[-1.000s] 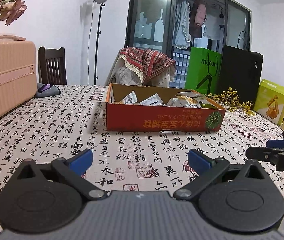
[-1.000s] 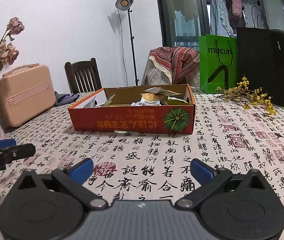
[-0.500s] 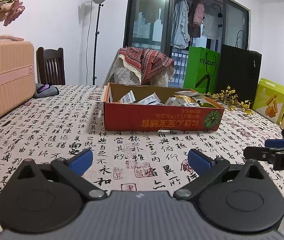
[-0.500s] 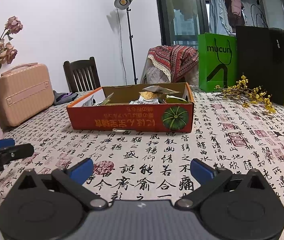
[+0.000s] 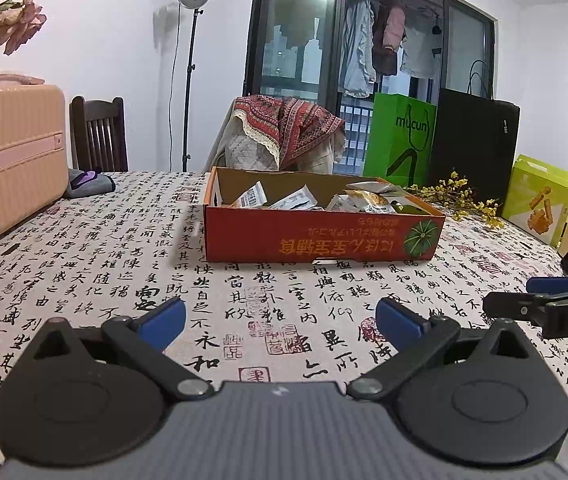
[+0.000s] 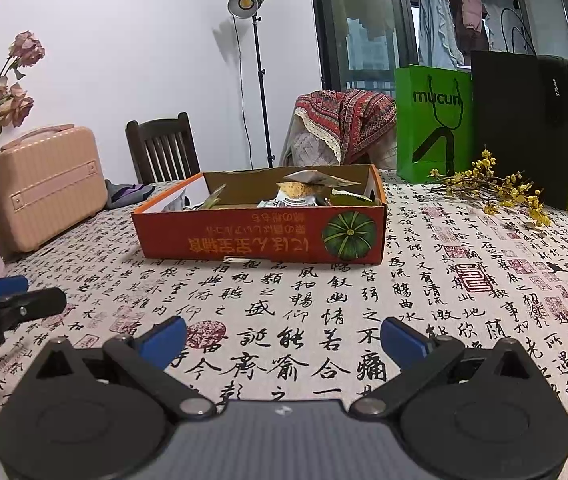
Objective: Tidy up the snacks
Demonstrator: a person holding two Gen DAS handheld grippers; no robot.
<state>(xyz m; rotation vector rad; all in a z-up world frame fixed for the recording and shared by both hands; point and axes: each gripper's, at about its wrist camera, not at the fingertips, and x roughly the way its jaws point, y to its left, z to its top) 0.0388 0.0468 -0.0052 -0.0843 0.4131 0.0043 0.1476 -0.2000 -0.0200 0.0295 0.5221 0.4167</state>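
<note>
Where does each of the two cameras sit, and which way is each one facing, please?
Left wrist: on the left gripper, low over the tablecloth, facing the red snack box; its open blue fingers show, the right gripper at right.
Right wrist: on the right gripper, facing the same box from further right; open fingers show, the left gripper at left.
Shared: box, green bag, pink case.

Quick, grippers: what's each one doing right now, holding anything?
Left gripper: open, holding nothing, over the tablecloth short of the snack box.
Right gripper: open, holding nothing.
</note>
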